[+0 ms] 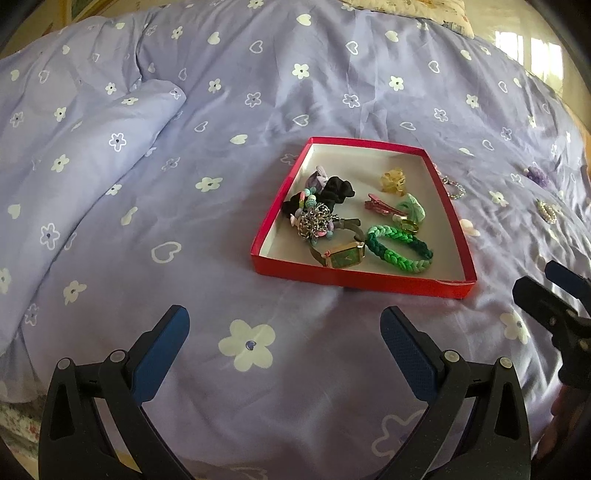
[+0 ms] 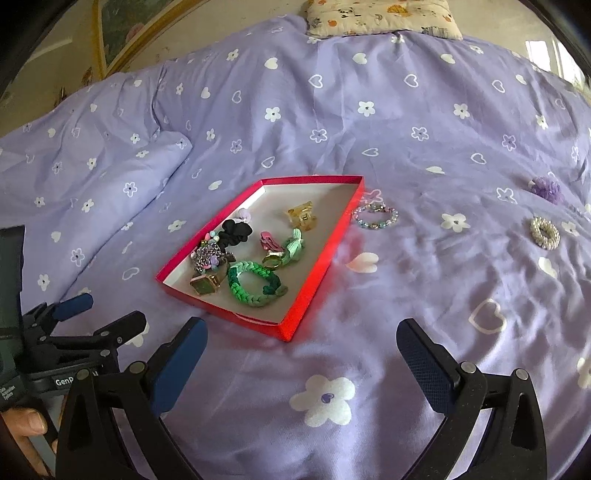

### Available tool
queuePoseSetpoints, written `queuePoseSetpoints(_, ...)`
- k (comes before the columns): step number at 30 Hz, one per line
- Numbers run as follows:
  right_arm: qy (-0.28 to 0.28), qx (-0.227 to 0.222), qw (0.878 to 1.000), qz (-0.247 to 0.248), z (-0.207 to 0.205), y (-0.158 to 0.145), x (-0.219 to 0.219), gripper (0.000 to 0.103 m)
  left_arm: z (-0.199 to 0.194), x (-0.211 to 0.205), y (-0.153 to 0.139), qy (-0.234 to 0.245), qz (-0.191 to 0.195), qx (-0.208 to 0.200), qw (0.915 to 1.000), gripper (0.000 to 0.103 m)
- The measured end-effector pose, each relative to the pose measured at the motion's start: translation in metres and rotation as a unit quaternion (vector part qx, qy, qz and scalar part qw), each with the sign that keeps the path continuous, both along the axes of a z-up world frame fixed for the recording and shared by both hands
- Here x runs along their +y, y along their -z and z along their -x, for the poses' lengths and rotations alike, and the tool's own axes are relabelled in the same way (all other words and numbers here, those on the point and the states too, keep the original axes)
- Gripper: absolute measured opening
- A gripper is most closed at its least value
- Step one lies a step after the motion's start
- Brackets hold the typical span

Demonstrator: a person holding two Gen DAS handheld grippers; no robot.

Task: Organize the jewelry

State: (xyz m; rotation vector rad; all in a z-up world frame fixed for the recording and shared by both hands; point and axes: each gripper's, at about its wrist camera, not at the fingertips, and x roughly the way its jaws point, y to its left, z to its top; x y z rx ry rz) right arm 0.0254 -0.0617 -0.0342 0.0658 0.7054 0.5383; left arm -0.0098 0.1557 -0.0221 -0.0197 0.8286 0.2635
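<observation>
A shallow red box [image 1: 264, 229] [image 2: 314, 273] lies on the lilac bedspread. Inside it are a green braided bracelet [image 1: 399, 249] [image 2: 255, 282], a green-faced watch [image 1: 343, 256] [image 2: 207, 284], a black scrunchie [image 1: 338, 190] [image 2: 238, 230], a yellow claw clip [image 1: 393, 181] [image 2: 302, 215], a pink clip and a ring. Outside the box lie a beaded bracelet [image 2: 375, 216] [image 1: 454, 190], a pearl hair tie [image 2: 545, 232] [image 1: 548, 212] and a purple flower piece [image 2: 546, 188] [image 1: 537, 174]. My left gripper [image 1: 284, 328] is open, near the box's front edge. My right gripper [image 2: 301, 341] is open and empty, in front of the box's corner.
The bedspread [image 2: 369, 110] is wrinkled, with a folded ridge [image 1: 92, 147] at the left. A patterned pillow [image 2: 380, 16] lies at the far end. A hand [image 2: 26, 428] holds the left gripper's handle in the right wrist view.
</observation>
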Motion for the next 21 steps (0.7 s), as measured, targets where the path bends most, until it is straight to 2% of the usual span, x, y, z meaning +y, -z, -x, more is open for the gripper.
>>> queuePoseSetpoints(7, -0.003, 0.004, 1.0, 0.009, -0.0014, 0.0042, 0.0055, 0.103, -0.0007, 0.0015, 0.0004, -0.002, 0.007, -0.001, 1.0, 0.103)
queuePoseSetpoints(21, -0.001, -0.007, 1.0, 0.008, 0.0014, 0.0015, 0.0044, 0.103, 0.0031, -0.0033, -0.0088, -0.001, -0.004, -0.018, 0.9998, 0.103)
